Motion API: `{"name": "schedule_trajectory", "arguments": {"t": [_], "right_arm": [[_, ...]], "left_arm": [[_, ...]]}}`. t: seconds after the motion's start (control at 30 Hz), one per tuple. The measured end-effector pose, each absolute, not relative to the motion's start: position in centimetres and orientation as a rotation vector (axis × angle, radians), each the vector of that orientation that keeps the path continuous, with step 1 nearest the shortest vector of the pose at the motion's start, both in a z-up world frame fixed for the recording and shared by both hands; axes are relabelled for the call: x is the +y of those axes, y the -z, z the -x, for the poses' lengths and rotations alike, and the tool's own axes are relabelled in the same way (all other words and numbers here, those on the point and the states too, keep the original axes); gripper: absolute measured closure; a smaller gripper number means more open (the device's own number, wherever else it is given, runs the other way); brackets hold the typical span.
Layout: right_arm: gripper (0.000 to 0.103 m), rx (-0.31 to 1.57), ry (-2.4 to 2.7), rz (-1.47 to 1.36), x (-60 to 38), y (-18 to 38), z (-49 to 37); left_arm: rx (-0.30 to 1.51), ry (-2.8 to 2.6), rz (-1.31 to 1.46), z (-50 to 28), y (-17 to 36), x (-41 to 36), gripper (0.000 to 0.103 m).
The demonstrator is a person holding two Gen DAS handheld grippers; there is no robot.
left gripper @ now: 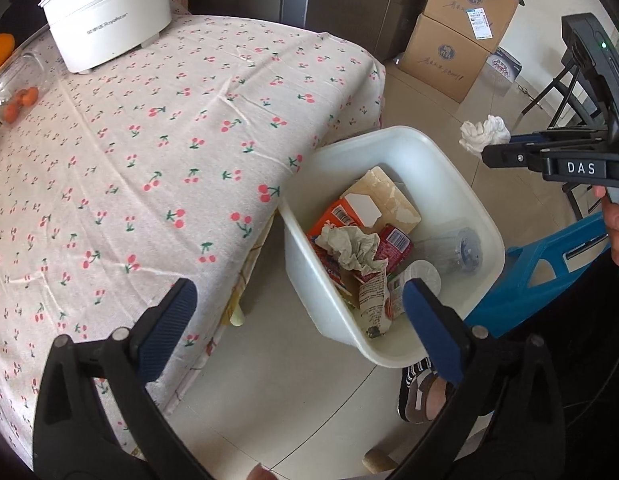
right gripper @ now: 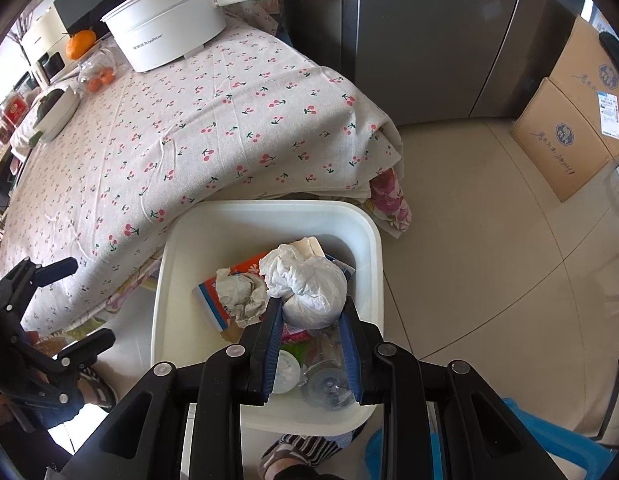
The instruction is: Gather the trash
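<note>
A white plastic bin [left gripper: 449,160] [right gripper: 265,220] stands on the floor beside the table. It holds an orange carton [left gripper: 333,216], a crumpled grey paper [left gripper: 353,246] [right gripper: 241,292], a red packet [left gripper: 395,244], a clear plastic cup [left gripper: 457,254] [right gripper: 329,384] and a white lid [left gripper: 423,274]. My right gripper [right gripper: 311,306] [left gripper: 489,152] is shut on a crumpled white tissue [right gripper: 305,286] [left gripper: 483,130] and holds it above the bin. My left gripper [left gripper: 297,300] [right gripper: 81,300] is open and empty, over the table edge and the bin's near side.
The table has a cherry-print cloth [left gripper: 169,140] [right gripper: 189,132]. On it stand a white pot [left gripper: 109,24] [right gripper: 169,28], a clear container with small oranges [left gripper: 19,88] [right gripper: 97,72] and a bowl [right gripper: 55,114]. Cardboard boxes [left gripper: 457,36] [right gripper: 569,120] stand on the floor. A blue stool [left gripper: 537,272] is on the right.
</note>
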State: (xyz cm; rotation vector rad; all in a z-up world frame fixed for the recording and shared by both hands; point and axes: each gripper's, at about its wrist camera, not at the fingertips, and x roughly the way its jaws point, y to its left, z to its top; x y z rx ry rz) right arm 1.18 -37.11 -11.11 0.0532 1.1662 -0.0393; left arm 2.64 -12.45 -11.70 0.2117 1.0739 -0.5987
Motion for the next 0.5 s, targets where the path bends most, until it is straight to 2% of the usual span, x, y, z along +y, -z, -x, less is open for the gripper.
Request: {"name": "schedule_trajectory", "arguments": {"t": [0.17,0.3,0.37,0.4,0.43,0.5], "right_arm": [[0.074,1.169,0.003,-0.035,-35.6,11.2,-1.8],[0.069,1.185,-0.030,-0.034,-34.3,11.7,-2.4],[0.047,1.202,-0.058,-0.052,-33.6,12.1,-2.9],[0.029,1.199,-0.054,-0.050,-33.4,12.1,-3.0],[0.025,1.191,-0.050,-0.040,-33.1,12.0,-3.0],[0.024,1.183,-0.049,-0.014,-32.5,11.8,-3.0]], "left_arm": [[1.076,0.532,-0.176,-2.5,11.1,-10.1,0.001],[1.064,0.497,-0.155,-2.2,10.8,-8.7,0.001],[1.050,0.481,-0.132,-2.0,10.6,-7.9,0.001],[1.043,0.468,-0.120,-1.9,10.5,-7.5,0.001],[1.038,0.454,-0.111,-1.9,10.4,-7.1,0.001],[1.037,0.427,-0.093,-1.7,10.3,-6.3,0.001]]}}
